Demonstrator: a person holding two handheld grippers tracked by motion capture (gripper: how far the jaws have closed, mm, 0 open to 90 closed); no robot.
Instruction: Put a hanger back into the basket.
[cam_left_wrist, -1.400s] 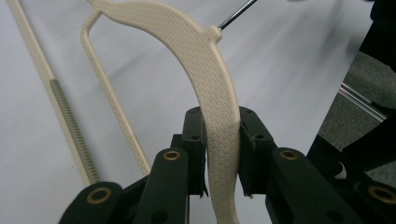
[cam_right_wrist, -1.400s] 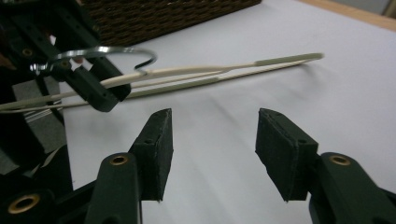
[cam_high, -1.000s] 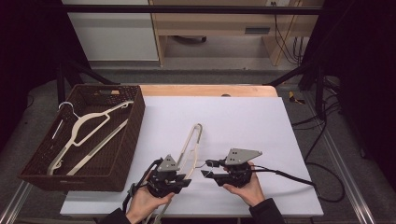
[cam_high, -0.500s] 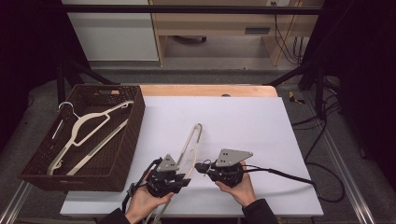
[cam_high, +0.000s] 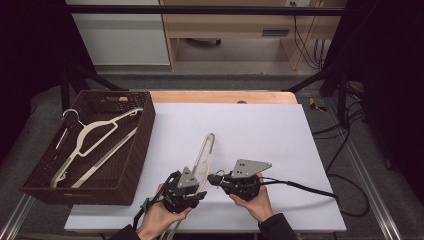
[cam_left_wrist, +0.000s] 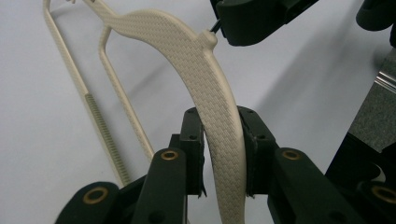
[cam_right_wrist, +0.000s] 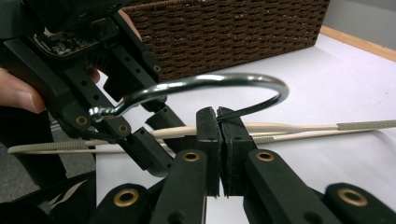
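A cream plastic hanger (cam_high: 202, 155) lies on the white table, its neck end lifted between my two grippers. My left gripper (cam_high: 196, 189) is shut on the hanger's woven-textured shoulder (cam_left_wrist: 205, 84), pads pressing both sides just below the neck. My right gripper (cam_high: 213, 179) reaches in from the right and is shut on the thin wire of the hanger's metal hook (cam_right_wrist: 210, 80), which arcs over its jaws. In the left gripper view, the right gripper's tip (cam_left_wrist: 252, 18) sits at the hanger's neck. The left gripper (cam_right_wrist: 93, 70) shows close by in the right gripper view.
A dark wicker basket (cam_high: 142, 145) stands at the table's left edge with another cream hanger (cam_high: 95, 135) inside. The white table top (cam_high: 260, 130) stretches behind and to the right. The right gripper's cable (cam_high: 310, 189) trails off to the right.
The right gripper has moved left to the hanger's hook and its jaws have closed on the wire. The left gripper has kept its hold and place.
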